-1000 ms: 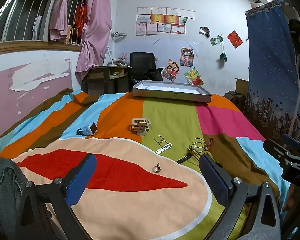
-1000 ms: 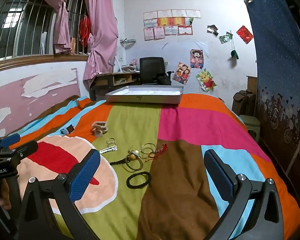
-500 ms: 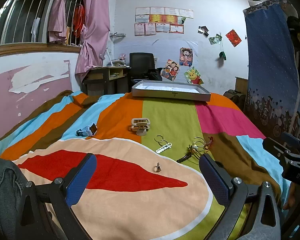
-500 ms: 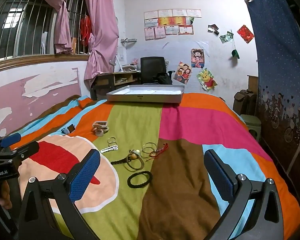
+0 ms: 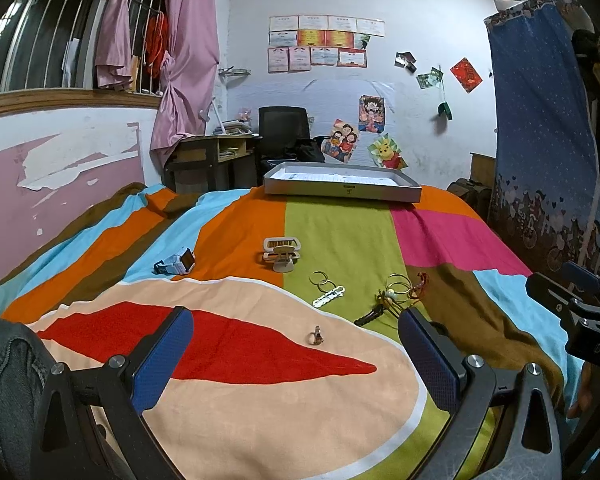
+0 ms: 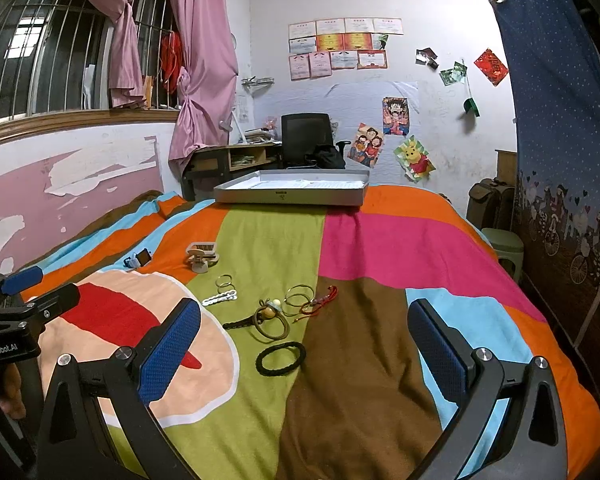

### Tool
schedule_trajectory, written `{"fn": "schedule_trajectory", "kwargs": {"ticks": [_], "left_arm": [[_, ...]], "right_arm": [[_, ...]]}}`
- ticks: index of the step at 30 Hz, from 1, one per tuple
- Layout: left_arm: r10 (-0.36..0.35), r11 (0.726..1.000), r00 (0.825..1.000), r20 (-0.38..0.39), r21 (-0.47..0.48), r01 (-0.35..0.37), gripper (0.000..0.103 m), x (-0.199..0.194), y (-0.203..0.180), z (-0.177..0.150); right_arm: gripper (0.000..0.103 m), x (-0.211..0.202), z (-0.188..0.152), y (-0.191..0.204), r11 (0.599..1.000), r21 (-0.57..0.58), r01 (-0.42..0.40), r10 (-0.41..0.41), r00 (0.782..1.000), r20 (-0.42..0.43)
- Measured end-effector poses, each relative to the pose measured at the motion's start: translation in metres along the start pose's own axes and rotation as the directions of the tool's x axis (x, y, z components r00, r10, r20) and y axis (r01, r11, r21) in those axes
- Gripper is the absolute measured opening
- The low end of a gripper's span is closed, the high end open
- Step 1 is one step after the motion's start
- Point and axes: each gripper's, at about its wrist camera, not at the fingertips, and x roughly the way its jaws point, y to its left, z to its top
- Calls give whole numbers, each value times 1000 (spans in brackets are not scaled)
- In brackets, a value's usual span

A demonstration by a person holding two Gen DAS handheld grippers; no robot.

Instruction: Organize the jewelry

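Jewelry lies scattered on a striped bedspread. A small ring sits just ahead of my open, empty left gripper. Beyond it lie a silver clip with hoops, a beige claw clip, a blue watch and a tangle of hair ties and a red cord. My right gripper is open and empty over a black hair tie, with a brown beaded tie, gold hoops and the red cord ahead. A grey tray rests at the bed's far end.
A pink-and-white wall runs along the bed's left side. Past the tray stand a desk and a black chair. A blue curtain hangs on the right, with a green stool beside the bed.
Both grippers stay open and nearly still. The views shift only slightly; the jewelry has not moved.
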Motion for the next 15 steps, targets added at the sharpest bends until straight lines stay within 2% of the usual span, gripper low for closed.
{"fn": "schedule_trajectory", "kwargs": {"ticks": [15], "left_arm": [[3, 1000, 1000, 1, 4, -3, 103, 0, -1, 0]], "right_arm": [[102, -5, -2, 4, 1000, -2, -7, 7, 1000, -3]]}}
